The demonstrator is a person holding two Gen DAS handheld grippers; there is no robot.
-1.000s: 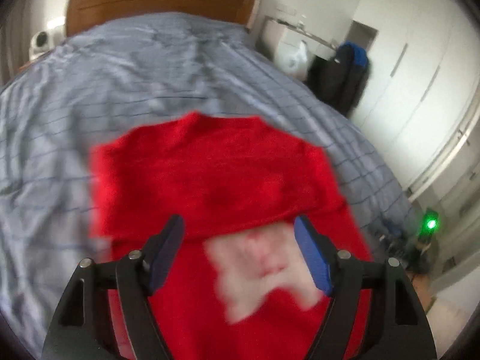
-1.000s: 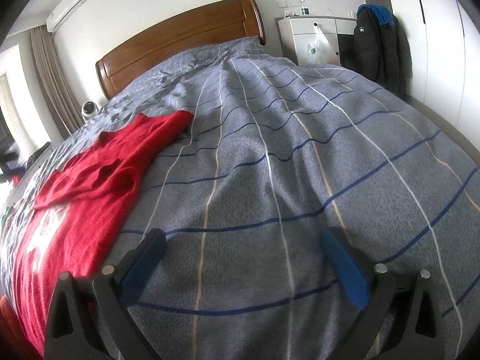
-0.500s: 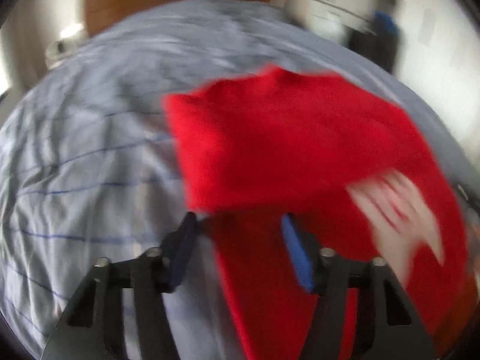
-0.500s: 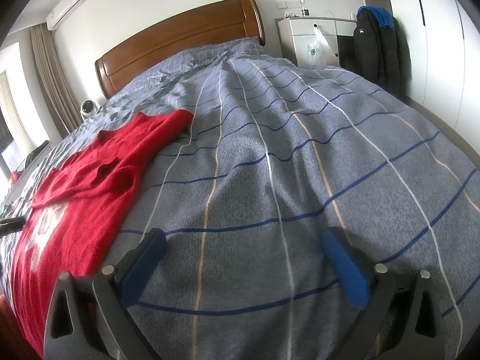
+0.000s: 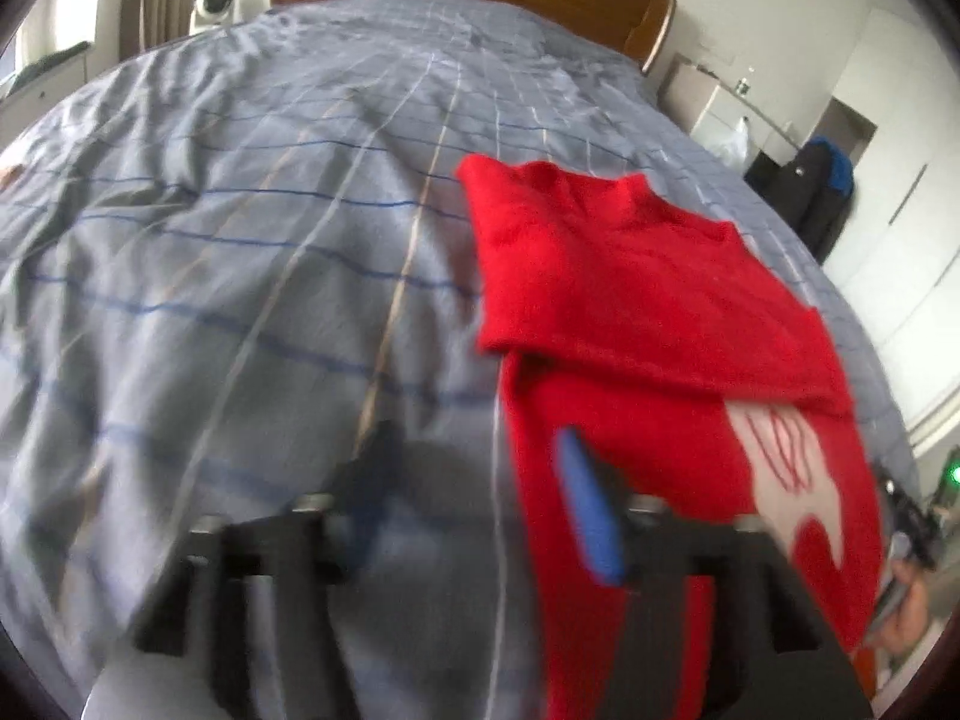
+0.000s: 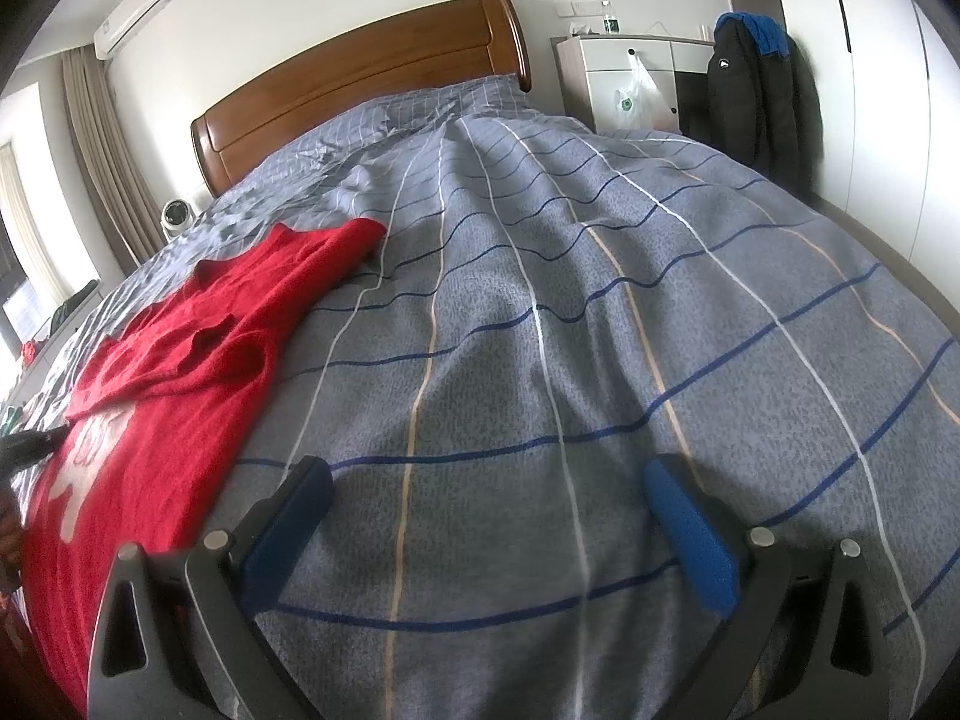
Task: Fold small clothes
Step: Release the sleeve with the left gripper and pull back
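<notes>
A red sweater [image 5: 630,300] with a white print [image 5: 792,480] lies on the grey striped duvet [image 5: 240,270], its upper part folded down over the body. My left gripper [image 5: 480,480] hangs low over the sweater's left edge. Its jaws are opening: the blue right pad [image 5: 588,504] is over the red cloth, the left finger is over the duvet, and neither presses on the cloth. In the right wrist view the sweater [image 6: 198,372] lies far left. My right gripper [image 6: 492,516] stands open over bare duvet [image 6: 540,300], apart from the sweater.
A wooden headboard [image 6: 360,78] closes the far end of the bed. A white dresser [image 6: 624,78] with a plastic bag and a hung dark jacket [image 6: 756,102] stand at the right, beside white wardrobes. A small white camera [image 6: 177,216] sits at the left.
The left gripper has swung from over the sweater's middle to its left edge and dropped lower. Its jaws narrowed, then widened again. The right gripper has not moved.
</notes>
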